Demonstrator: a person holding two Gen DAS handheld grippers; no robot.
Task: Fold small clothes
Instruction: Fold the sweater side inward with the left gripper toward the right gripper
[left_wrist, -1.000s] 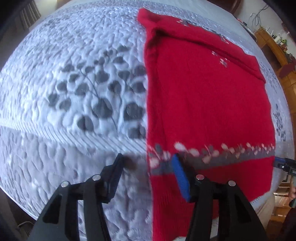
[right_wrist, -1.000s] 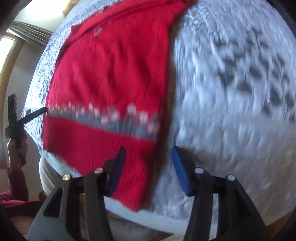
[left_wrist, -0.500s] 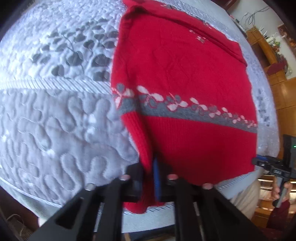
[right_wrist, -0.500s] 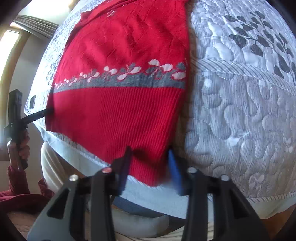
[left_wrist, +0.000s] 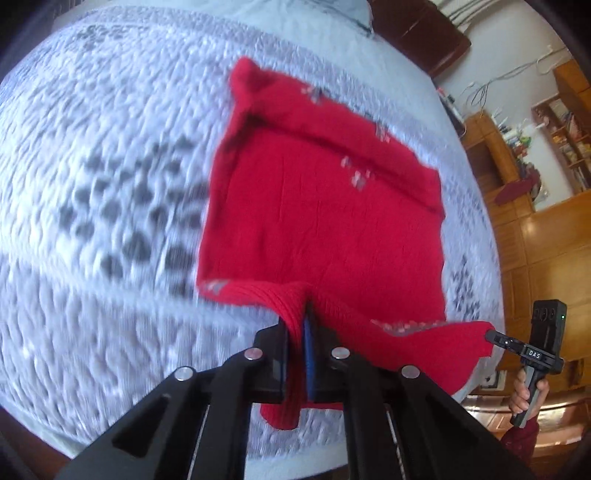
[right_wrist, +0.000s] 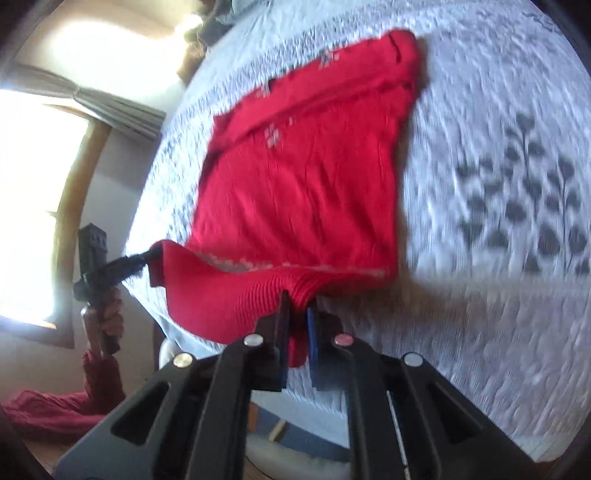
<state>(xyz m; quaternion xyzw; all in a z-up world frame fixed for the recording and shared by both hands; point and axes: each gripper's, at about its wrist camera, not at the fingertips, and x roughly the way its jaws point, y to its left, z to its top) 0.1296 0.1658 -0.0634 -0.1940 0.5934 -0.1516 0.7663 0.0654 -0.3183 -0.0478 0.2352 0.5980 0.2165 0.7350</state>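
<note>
Both tools, left tool (left_wrist: 295, 350) and right tool (right_wrist: 297, 332), are pinching the sweater's (left_wrist: 325, 221) hem, lifting it above the bed (left_wrist: 92, 221).

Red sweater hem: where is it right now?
The hem is lifted off the quilt, one corner pinched in the left gripper, the other in the right gripper.

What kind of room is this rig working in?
Most likely a home bedroom: the red sweater lies on a quilted bedspread, with wooden shelving on one side and a curtained window on the other.
</note>
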